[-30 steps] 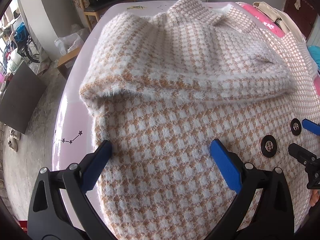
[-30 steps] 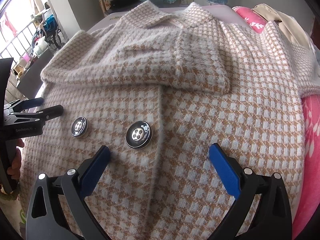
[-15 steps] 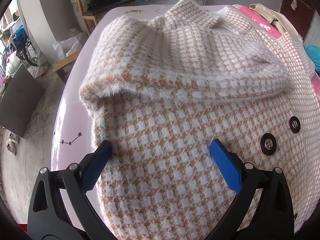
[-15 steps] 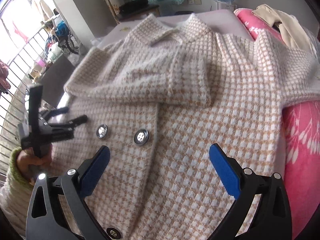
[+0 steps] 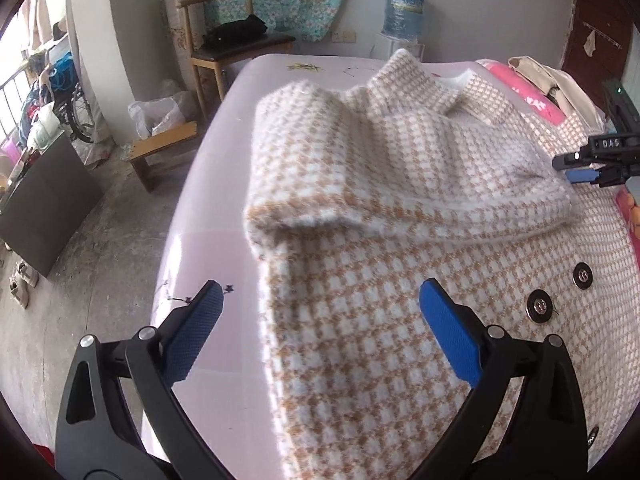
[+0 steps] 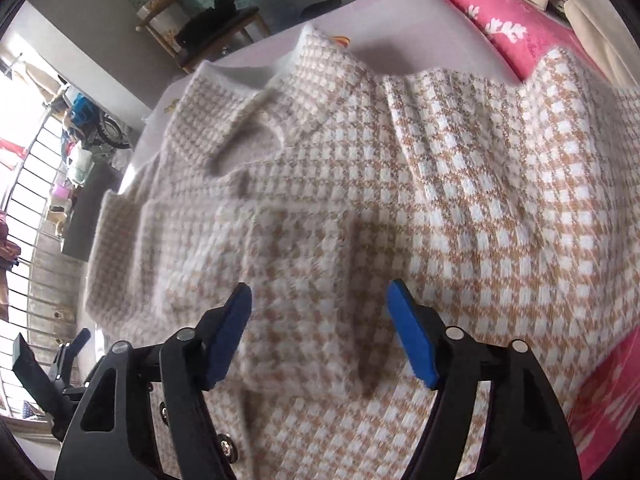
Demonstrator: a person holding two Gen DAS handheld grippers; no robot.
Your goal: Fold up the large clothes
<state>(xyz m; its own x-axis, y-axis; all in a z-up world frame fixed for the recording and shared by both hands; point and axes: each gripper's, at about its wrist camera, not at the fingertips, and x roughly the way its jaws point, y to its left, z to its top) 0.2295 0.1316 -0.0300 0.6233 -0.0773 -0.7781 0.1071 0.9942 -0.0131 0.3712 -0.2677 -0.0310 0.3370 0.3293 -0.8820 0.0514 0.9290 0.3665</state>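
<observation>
Coat [image 5: 400, 208] flat on bed [image 5: 208, 248], sleeve folded across chest.
Left tongs [image 5: 320, 320] open, empty; right tongs [image 6: 320, 320] half-closing over coat, gripping nothing. Pink quilt [image 6: 508, 16] alongside.

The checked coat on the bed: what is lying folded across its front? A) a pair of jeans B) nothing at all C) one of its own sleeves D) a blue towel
C: one sleeve of the checked coat lies folded across its chest, above the black buttons, with the same tan and white checks.
</observation>
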